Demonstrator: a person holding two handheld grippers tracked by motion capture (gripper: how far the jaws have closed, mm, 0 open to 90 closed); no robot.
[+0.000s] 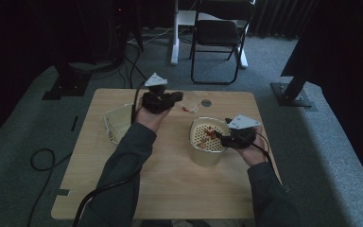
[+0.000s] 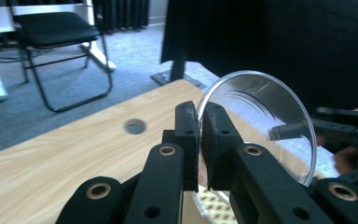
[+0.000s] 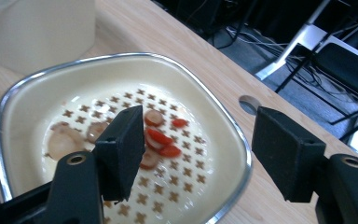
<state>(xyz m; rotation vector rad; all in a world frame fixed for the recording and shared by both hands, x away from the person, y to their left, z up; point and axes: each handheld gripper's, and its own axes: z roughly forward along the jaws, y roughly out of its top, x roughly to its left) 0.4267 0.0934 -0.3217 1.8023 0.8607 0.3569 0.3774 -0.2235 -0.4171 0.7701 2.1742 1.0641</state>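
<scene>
Two grippers work here: the left gripper [image 2: 198,140] pinches a clear round lid [image 2: 265,121] by its rim, held up left of the steamer pot [image 1: 208,140]; the right gripper [image 3: 200,149] hangs spread over the pot's sliced food [image 3: 161,140]. Next, probably setting the lid aside.

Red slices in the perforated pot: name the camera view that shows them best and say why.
The right gripper view. It looks straight down into the pot, so the red slices lie sharp between the right gripper's open jaws. The high view shows them as small reddish specks. The left gripper view catches a corner of the perforated floor, no slices.
</scene>
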